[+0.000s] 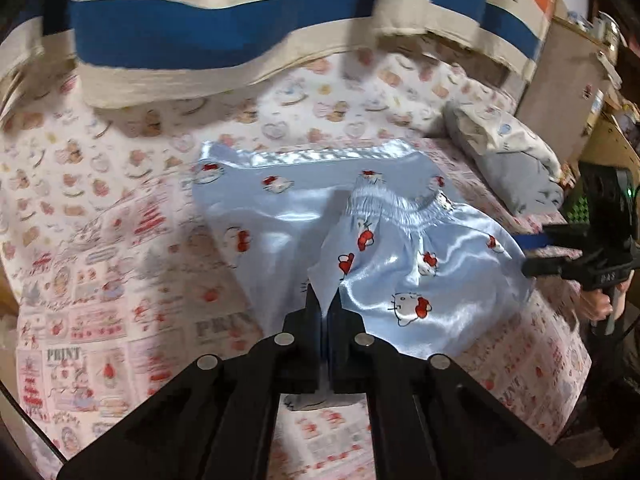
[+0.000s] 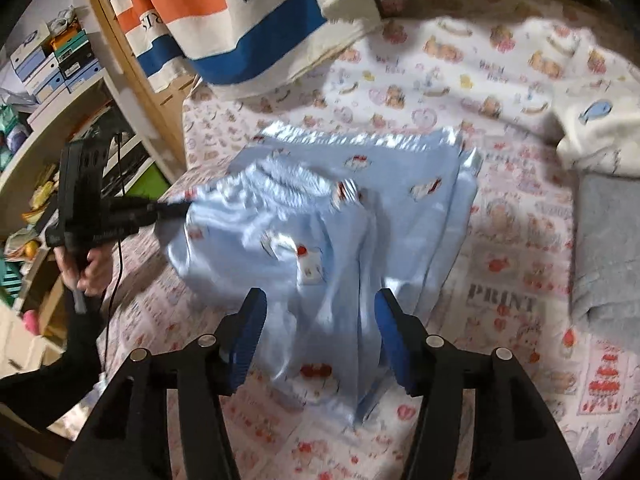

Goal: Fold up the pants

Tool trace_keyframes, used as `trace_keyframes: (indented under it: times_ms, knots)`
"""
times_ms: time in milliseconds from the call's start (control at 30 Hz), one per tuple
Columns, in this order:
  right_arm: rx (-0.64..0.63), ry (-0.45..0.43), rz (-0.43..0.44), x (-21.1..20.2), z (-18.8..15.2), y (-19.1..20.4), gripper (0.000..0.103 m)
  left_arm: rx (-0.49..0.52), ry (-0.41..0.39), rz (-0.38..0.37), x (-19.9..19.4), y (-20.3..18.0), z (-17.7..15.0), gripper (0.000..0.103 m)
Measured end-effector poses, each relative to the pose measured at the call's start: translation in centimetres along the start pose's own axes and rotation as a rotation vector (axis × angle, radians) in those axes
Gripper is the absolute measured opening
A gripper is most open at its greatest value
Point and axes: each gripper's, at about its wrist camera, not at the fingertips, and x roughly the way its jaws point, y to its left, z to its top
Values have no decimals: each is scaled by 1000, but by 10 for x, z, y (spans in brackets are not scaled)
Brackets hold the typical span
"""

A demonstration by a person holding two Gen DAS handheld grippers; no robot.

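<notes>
Light blue satin pants (image 1: 384, 248) with a red-bowed cat print lie partly folded on the patterned bed sheet (image 1: 100, 248). My left gripper (image 1: 325, 300) is shut on a fold of the pants and lifts it; the elastic waistband lies bunched over the lower layer. In the right wrist view the pants (image 2: 340, 240) lie below my right gripper (image 2: 320, 300), which is open and empty just above the cloth. The left gripper (image 2: 176, 210) shows there at the left, pinching the pants' edge. The right gripper (image 1: 532, 254) shows at the right edge of the left wrist view.
A blue, white and orange striped cloth (image 2: 240, 20) hangs over the bed's far side. A white and grey folded garment (image 2: 600, 208) lies at the right of the bed. Shelves with boxes (image 2: 52, 60) stand beside the bed.
</notes>
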Motion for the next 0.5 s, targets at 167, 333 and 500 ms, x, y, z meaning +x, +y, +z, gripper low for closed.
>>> trace_keyframes:
  times_ms: [167,333,500]
  knots:
    - [-10,87,0,15,-4,2,4,7,84,49,23,1,-3,2]
    - [0,38,-88,7,-2,-4,4,45,80,173,34,-7,-6,9]
    - [50,-51,-206,-6,2,-16,4,27,21,131,21,-4,-4,21]
